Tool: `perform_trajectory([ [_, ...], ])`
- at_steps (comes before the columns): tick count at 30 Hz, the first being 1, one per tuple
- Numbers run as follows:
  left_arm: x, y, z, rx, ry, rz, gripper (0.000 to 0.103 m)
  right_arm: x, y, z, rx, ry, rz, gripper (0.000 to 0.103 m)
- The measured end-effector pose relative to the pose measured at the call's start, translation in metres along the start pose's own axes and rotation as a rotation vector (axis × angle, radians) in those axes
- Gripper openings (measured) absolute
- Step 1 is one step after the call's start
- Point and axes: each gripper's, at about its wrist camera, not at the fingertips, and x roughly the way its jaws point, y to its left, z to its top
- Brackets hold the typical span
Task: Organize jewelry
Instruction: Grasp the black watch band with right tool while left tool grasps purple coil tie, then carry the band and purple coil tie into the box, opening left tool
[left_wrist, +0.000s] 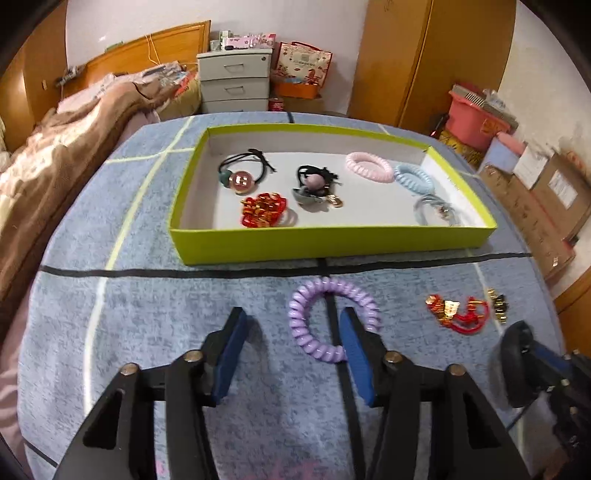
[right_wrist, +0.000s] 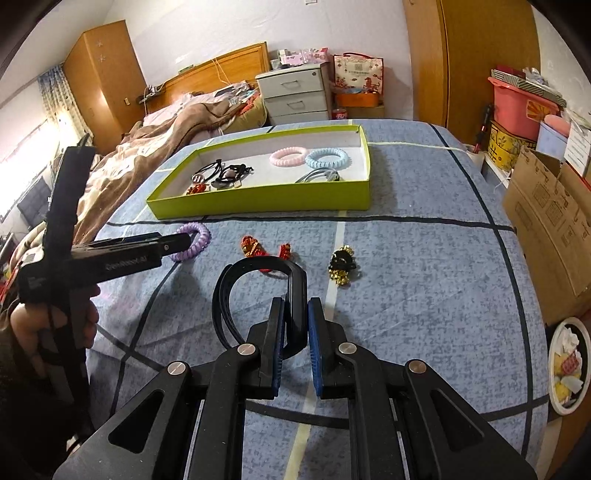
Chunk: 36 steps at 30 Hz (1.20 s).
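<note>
Headband (right_wrist: 258, 295) before red charm (right_wrist: 255, 246)

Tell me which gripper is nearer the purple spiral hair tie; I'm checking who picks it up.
Left. The left gripper is open right at the purple spiral hair tie; the right gripper is farther off, shut on a black headband.

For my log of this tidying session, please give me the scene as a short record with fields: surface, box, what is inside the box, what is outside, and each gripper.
surface: blue blanket with line pattern
box: green tray, open, on the blanket
inside the box: pink coil tie, blue coil tie, red beaded piece, several dark hair ties
outside the box: purple coil tie, red ornament, black and gold piece
left gripper: jaws open, one finger inside the purple ring
right gripper: jaws shut on black headband
</note>
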Motion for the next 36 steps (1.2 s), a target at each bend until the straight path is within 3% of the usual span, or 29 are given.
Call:
perform_trajectory([
  [4, 0.000, -0.002, 0.000, 0.027, -0.001, 0.038, 0.041, 0.002, -0.002, 0.003, 0.001, -0.001, 0.003, 0.013],
  [10, -0.002, 0.002, 0.001, 0.033, -0.007, 0.048, 0.012, 0.005, -0.002, 0.006, 0.002, -0.001, 0.006, 0.013],
  [26, -0.023, 0.009, 0.001, -0.004, -0.057, -0.068, 0.010, 0.003, 0.001, 0.011, 0.008, -0.009, -0.011, 0.013],
  [36, -0.040, 0.010, 0.004, -0.007, -0.092, -0.083, 0.010, -0.002, 0.005, 0.019, -0.001, -0.026, -0.016, 0.013],
])
